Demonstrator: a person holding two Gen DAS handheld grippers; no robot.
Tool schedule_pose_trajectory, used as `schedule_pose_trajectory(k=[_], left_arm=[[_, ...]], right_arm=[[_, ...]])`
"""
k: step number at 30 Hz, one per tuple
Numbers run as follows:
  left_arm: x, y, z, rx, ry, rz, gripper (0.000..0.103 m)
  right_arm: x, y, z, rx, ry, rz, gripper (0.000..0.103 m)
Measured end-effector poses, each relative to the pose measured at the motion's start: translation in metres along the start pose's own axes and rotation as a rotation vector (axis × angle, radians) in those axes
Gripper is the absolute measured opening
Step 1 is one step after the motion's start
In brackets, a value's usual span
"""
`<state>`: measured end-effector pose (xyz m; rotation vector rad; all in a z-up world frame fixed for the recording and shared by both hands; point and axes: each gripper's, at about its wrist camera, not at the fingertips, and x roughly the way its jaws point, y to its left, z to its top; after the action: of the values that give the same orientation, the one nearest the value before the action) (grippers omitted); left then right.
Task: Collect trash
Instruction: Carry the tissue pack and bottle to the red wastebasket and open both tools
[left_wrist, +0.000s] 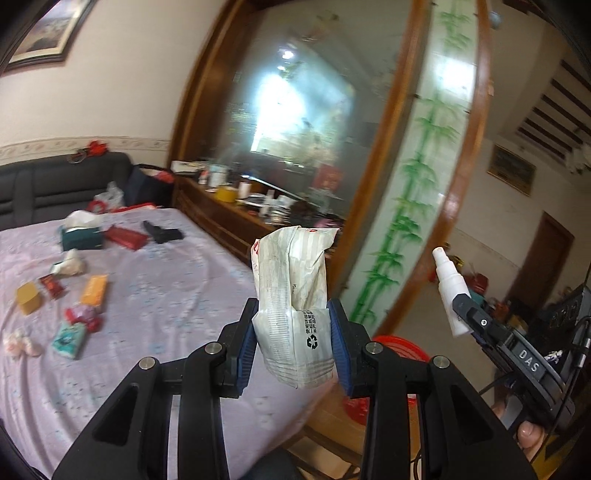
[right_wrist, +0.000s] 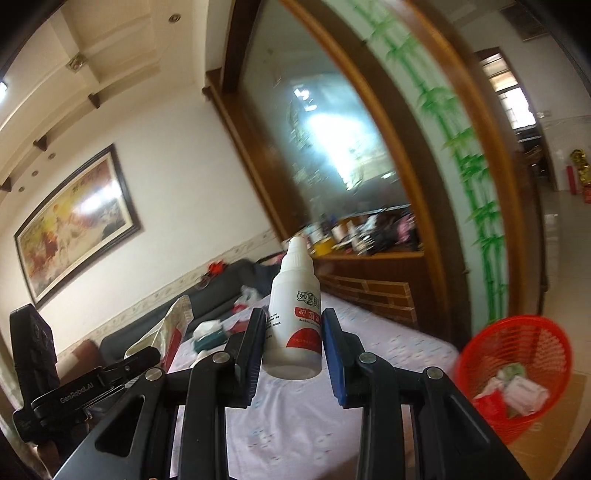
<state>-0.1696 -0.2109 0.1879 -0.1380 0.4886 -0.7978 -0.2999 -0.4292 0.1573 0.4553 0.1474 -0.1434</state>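
Left gripper (left_wrist: 291, 345) clamps a wrapper (left_wrist: 293, 295); right gripper (right_wrist: 293, 341) a bottle (right_wrist: 295, 314).

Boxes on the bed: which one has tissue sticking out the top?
The dark teal box, far end of the bed. White tissue puffs out of it; the yellow box and orange box are closed.

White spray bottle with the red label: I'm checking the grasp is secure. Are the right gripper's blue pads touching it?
Touching. In the right wrist view the white spray bottle sits between the right gripper's blue pads, both pressed against its sides.
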Motion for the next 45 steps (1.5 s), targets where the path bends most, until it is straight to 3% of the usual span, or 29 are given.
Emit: schedule_pose_trajectory(k=[8,18,22,36,45], left_arm=[[0.03,-0.05,-0.003,0.04,0.045,-0.134,0.035],[0.092,-0.102,-0.015,0.074,0.146,-0.234,0.035],[0.122,-0.12,-0.025,0.114,0.165,-0.232,0.035],[0.207,-0.151,-0.063,0.099,0.358,-0.344,0.035],[0.253,-0.173,-0.096,0.13,0.46,-0.361,0.035]], right_arm=[[-0.049,-0.05,0.015,0.051,-0.078,-0.145,0.033],[-0.071,-0.101,0.019,0.105,-0.104,-0.255,0.033],[-0.07,-0.121,0.018,0.14,-0.095,-0.283,0.033],[-0.052,-0.185,0.006,0.258,-0.028,-0.353,0.033],[-0.038,-0.219,-0.001,0.321,0.016,-0.375,0.033]])
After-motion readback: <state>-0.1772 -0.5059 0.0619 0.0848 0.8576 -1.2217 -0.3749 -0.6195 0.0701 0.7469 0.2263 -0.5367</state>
